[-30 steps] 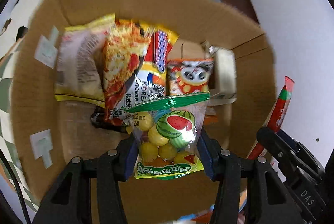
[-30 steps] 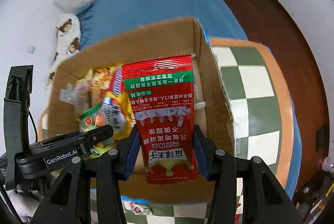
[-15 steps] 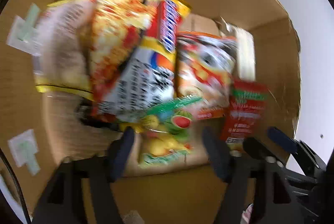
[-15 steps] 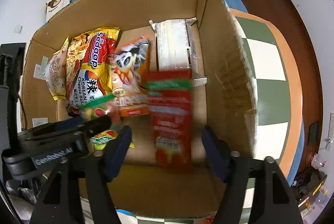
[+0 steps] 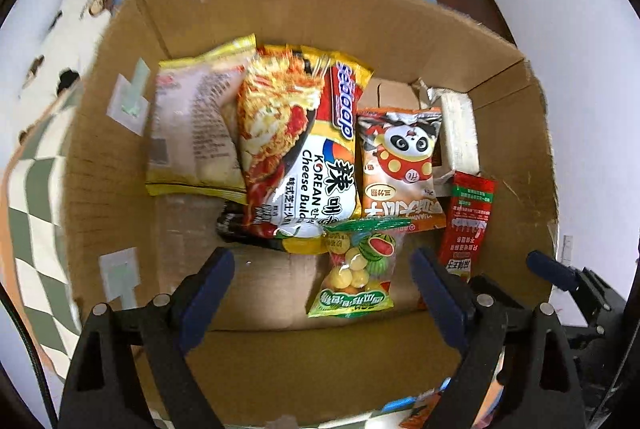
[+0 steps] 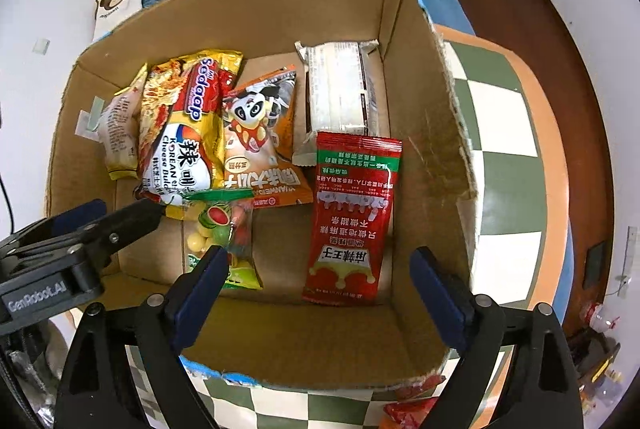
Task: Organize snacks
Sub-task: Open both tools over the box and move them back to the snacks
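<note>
Above the open cardboard box (image 5: 500,97), both tools point straight down. Left hand-held gripper (image 5: 322,287): jaws opening, wide, pads clear of the fruit-candy bag (image 5: 356,269) lying on the box floor between them. Right hand-held gripper (image 6: 320,285): jaws opening, wide, the red spicy-strip packet (image 6: 352,217) flat on the floor between them, untouched. Farther ahead of both: noodle packet (image 5: 300,149), panda snack bag (image 5: 400,165), silver-wrapped pack (image 6: 340,89). Box sits on a checkered tabletop (image 6: 504,133).
</note>
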{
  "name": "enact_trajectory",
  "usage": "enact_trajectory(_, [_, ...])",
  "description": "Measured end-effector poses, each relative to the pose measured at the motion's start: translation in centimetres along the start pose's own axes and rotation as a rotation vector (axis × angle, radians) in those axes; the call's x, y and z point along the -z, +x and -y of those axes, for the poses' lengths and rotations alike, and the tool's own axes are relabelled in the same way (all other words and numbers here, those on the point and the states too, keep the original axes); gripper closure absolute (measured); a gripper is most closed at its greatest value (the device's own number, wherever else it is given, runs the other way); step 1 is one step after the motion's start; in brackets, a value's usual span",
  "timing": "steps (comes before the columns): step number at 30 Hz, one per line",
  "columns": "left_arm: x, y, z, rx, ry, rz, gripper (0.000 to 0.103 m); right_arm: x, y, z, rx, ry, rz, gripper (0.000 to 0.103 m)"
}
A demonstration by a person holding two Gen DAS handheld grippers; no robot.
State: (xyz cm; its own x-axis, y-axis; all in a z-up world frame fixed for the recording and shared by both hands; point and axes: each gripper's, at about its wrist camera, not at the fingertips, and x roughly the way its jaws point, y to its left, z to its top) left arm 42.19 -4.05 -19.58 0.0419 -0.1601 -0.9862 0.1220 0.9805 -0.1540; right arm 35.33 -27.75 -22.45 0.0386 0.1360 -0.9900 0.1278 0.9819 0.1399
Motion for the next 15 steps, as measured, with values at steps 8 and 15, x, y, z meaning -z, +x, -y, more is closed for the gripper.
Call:
enact_trajectory(8, [3.2,-5.3,-0.7,-0.081,0.018,0.209,0.012,2.0,-3.3,-0.3,0.019,-0.016,0.128,0.009])
enact_trajectory(15, [6.1,-8.8,-0.4,-0.097,0.032,0.337,0.012,4.9,-6.8,-1.0,0.04,-0.056,0.255,0.009])
